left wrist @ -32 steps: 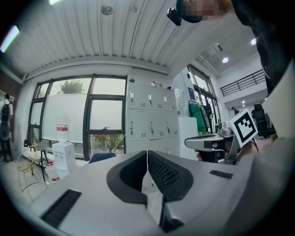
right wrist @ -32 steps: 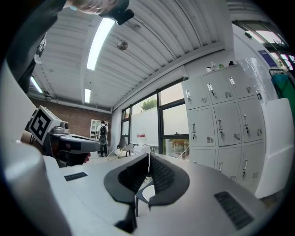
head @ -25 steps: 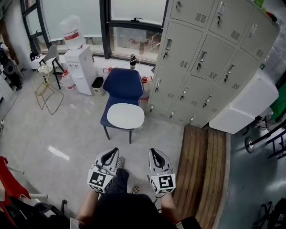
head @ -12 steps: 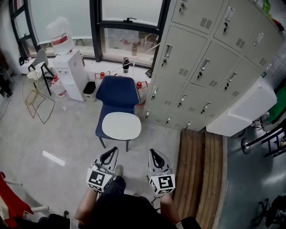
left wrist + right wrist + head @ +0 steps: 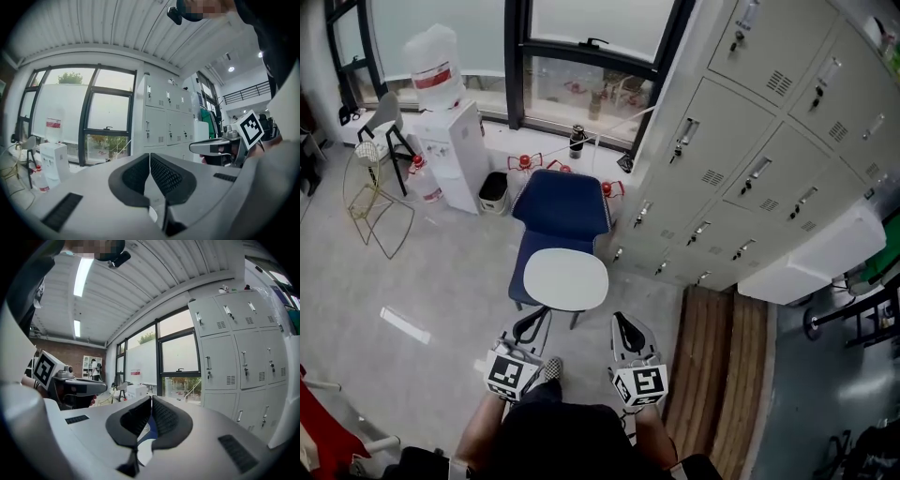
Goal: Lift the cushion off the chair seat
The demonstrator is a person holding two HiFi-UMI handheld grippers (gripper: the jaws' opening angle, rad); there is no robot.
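Observation:
A round white cushion point(image 5: 566, 279) lies on the seat of a dark blue chair point(image 5: 562, 212) that stands in front of grey lockers. In the head view my left gripper point(image 5: 532, 323) hangs just below the cushion's near-left edge, apart from it, its jaws shut on nothing. My right gripper point(image 5: 625, 328) hovers to the right of the cushion's near edge, also shut and empty. In the left gripper view the left gripper point(image 5: 149, 157) has its pads pressed together. In the right gripper view the right gripper point(image 5: 151, 401) is closed too, with a sliver of the blue chair point(image 5: 150, 427) and white cushion point(image 5: 146, 450) showing below its tips.
Grey lockers point(image 5: 750, 159) stand right of the chair, with a white box point(image 5: 816, 253) beside them. A wooden platform point(image 5: 717, 361) lies on the floor at right. A water dispenser point(image 5: 450, 141), a small bin point(image 5: 493, 192) and a wire stand point(image 5: 375, 202) are at left, under the window.
Both grippers have come much closer to the chair: the cushion was well ahead of them and now lies just beyond their tips. The jaws stayed shut.

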